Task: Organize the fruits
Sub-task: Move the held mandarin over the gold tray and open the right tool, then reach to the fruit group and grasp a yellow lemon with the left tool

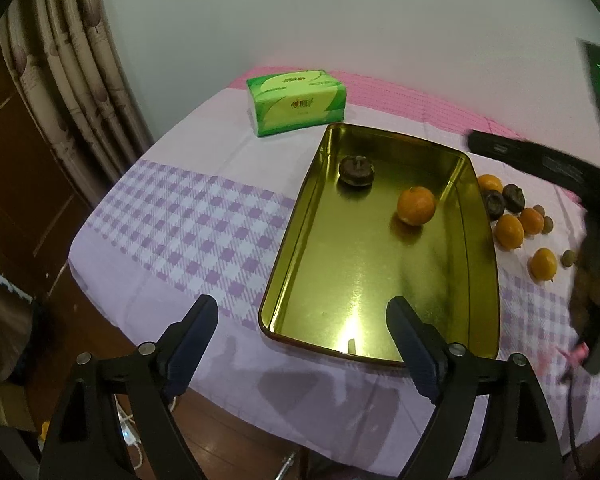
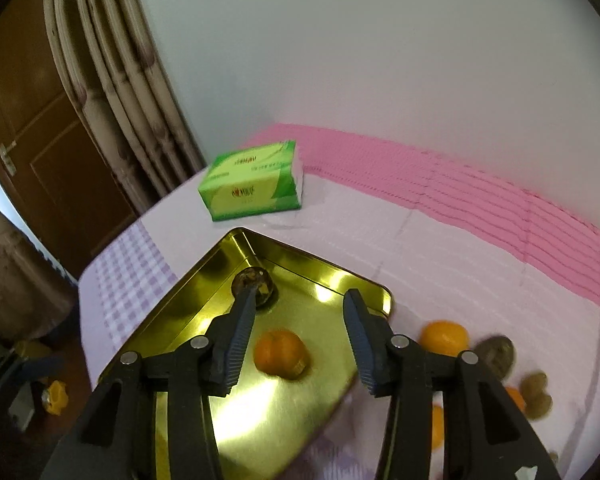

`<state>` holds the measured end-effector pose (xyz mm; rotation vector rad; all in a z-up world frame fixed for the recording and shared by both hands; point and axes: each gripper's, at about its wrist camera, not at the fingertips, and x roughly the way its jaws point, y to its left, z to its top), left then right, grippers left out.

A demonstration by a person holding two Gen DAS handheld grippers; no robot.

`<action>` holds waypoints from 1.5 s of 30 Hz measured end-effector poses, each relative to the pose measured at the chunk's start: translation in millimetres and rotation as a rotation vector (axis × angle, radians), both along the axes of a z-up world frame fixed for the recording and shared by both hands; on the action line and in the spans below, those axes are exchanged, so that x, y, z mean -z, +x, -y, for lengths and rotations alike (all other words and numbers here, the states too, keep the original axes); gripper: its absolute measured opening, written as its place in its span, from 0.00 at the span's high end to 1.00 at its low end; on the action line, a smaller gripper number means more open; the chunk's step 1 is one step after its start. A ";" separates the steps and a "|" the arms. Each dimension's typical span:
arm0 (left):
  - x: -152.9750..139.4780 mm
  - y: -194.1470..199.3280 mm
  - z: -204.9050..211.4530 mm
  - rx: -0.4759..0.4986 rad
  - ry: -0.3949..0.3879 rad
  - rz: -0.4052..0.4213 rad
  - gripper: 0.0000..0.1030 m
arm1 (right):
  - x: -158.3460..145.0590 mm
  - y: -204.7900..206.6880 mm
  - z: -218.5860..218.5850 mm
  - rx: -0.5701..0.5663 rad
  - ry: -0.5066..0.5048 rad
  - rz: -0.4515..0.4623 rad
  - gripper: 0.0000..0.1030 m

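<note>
A: What surface and room appear?
B: A table (image 1: 180,232) under a lilac checked cloth, against a pale wall; curtain (image 1: 72,80) at left, green tissue pack (image 1: 296,102) at the far side.

A: Where is the fruit?
B: 1 orange (image 2: 279,354) and 1 dark fruit (image 2: 256,282) lie in the gold tray (image 1: 296,232); the right gripper (image 2: 300,340), spread and empty, hangs just above the orange. More fruit (image 1: 509,231) lies right of the tray. The left gripper (image 1: 300,344) hangs spread wide and empty at the tray's near edge.

Orange (image 1: 416,205) in tray (image 1: 292,248); tissue pack (image 1: 296,102) behind; fruits (image 1: 509,231) right.
</note>
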<state>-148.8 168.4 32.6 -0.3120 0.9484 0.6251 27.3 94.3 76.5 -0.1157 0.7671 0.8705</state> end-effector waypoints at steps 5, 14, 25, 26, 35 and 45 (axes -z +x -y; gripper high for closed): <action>-1.9 1.6 7.1 0.022 0.025 0.001 0.16 | 0.0 -27.6 78.9 0.096 0.016 0.033 0.52; -12.2 7.3 40.2 0.172 0.073 0.051 0.16 | 36.5 -49.4 229.4 0.372 -0.133 0.018 0.51; -29.2 38.8 102.2 0.475 -0.040 0.123 0.16 | 72.4 -35.9 312.7 0.543 -0.108 -0.035 0.40; -31.9 48.4 106.1 0.503 -0.072 0.126 0.16 | 75.7 -33.0 315.1 0.553 -0.104 -0.038 0.39; -20.2 139.6 145.8 0.651 -0.199 0.063 0.16 | 83.1 -23.8 330.3 0.572 -0.043 -0.070 0.34; 27.7 204.1 165.1 0.684 -0.190 -0.055 0.25 | 86.5 -20.7 346.3 0.592 0.073 -0.123 0.29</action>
